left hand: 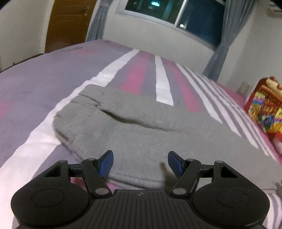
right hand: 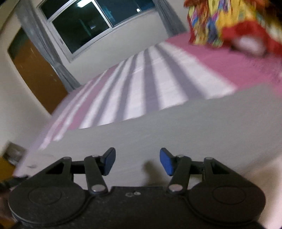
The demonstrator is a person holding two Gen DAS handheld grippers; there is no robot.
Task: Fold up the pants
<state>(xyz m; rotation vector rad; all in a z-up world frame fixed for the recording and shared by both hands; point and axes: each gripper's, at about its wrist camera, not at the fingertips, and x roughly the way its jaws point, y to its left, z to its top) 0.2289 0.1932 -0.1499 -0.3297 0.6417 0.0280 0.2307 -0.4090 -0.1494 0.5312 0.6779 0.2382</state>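
While both tongs gape, a colourful pillow (left hand: 264,104) flanks the pants (left hand: 141,126).

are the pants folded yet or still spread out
Partly folded: the pants lie on the bed with one layer doubled over, its edge curving across the middle.

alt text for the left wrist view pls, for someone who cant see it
Open left tongs hover over grey pants lying flat on a pink, grey and white striped bedspread, holding nothing. Colourful bedding sits at right; a dark window lies beyond.
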